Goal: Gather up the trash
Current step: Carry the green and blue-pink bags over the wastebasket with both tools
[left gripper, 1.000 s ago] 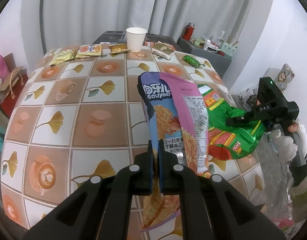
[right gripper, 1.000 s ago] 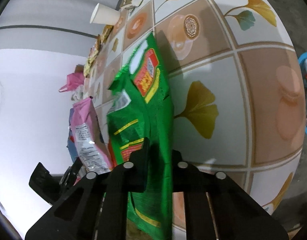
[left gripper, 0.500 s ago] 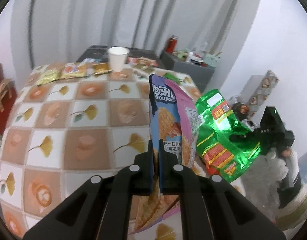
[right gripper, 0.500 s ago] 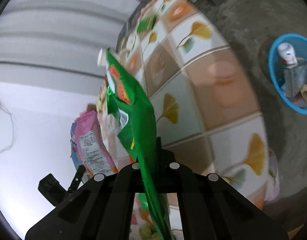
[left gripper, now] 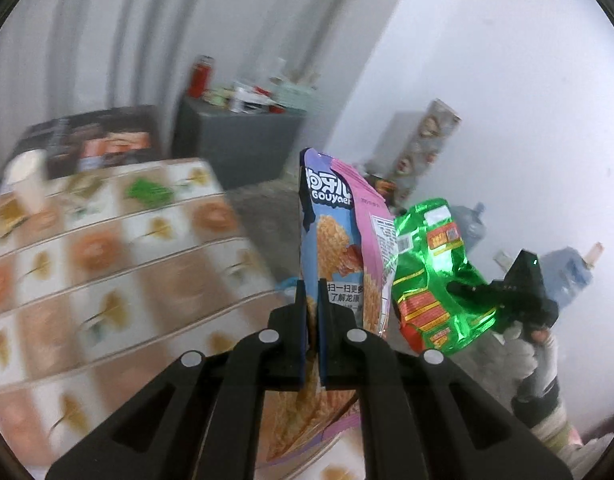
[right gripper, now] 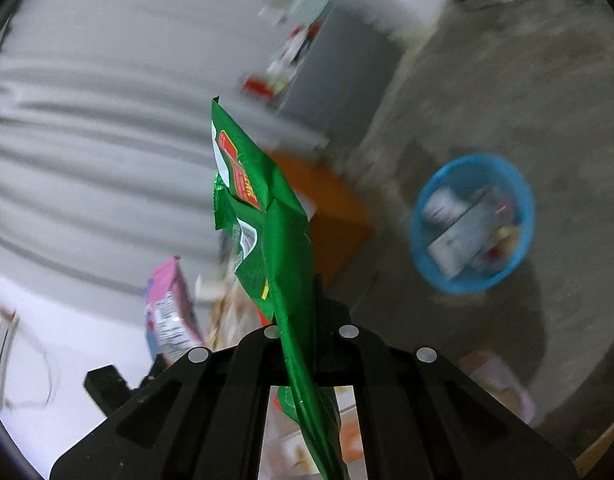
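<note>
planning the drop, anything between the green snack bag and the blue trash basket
Nothing: in the right wrist view only bare grey floor separates the green snack bag from the blue trash basket.

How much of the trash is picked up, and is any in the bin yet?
Some is done: the blue bin on the floor already holds trash. In hand: the left gripper pinches the pink-and-blue snack bag, the right gripper the green snack bag; neither is dropped in yet. Left: a green wrapper and a paper cup on the table.
</note>
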{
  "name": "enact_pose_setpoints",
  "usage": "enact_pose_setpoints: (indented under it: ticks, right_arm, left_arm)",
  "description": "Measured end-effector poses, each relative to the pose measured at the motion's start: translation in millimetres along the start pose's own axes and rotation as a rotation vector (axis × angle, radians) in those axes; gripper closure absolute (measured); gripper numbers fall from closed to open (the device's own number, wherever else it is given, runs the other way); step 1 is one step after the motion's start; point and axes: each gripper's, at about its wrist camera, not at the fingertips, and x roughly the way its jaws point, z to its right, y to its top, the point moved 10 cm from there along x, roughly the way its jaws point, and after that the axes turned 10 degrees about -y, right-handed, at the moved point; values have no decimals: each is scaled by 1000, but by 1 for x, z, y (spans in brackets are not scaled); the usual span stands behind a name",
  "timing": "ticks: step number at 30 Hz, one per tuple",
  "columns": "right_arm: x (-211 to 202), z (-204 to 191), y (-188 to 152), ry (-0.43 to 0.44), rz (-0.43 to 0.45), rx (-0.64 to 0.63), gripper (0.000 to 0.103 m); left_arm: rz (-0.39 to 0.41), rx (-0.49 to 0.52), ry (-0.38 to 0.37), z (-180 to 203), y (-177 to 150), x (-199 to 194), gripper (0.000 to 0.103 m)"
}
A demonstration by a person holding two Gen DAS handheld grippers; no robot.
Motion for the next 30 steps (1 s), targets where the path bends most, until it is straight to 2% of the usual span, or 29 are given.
enact_pose_setpoints:
  ticks: [2, 5, 9, 15, 19, 21, 22, 23, 24, 25, 27, 30]
  right_arm:
    - [-6, 25, 15, -39, 38, 43, 103]
    - [-1, 69, 30, -73, 50, 127, 103]
    - [40, 118, 28, -98, 7, 236, 103]
    - [115, 179, 20, -133, -68, 387, 103]
    - [155, 199, 31, -141, -62, 439, 103]
    - [171, 201, 35, -142, -54, 456, 99]
    - [183, 206, 37, -155, -42, 466, 96]
    - [189, 212, 39, -173, -32, 465, 82]
    - [187, 213, 39, -187, -29, 464, 71]
    - [194, 218, 37, -205, -30, 469, 53]
    - [201, 232, 30, -250, -41, 482, 54]
    - [199, 229, 25, -228, -44, 466, 47]
  left_arm:
    - [-41, 4, -35, 12, 11, 38, 99]
    - [-116, -33, -70, 16, 13, 90, 99]
    - [-231, -106, -88, 12, 1, 161, 99]
    - [-397, -129, -14, -14, -23, 262, 99]
    - [-449, -156, 22, -31, -33, 309, 98]
    - [-465, -174, 43, -39, -38, 331, 96]
    - [-468, -183, 49, -41, -41, 340, 92]
    - [-484, -192, 65, -47, -46, 355, 88]
    - [-511, -196, 74, -50, -52, 366, 76]
    - [-550, -200, 85, -52, -61, 374, 68]
    - [-615, -209, 117, -63, -77, 389, 67]
    - [-630, -252, 110, -67, -84, 392, 62]
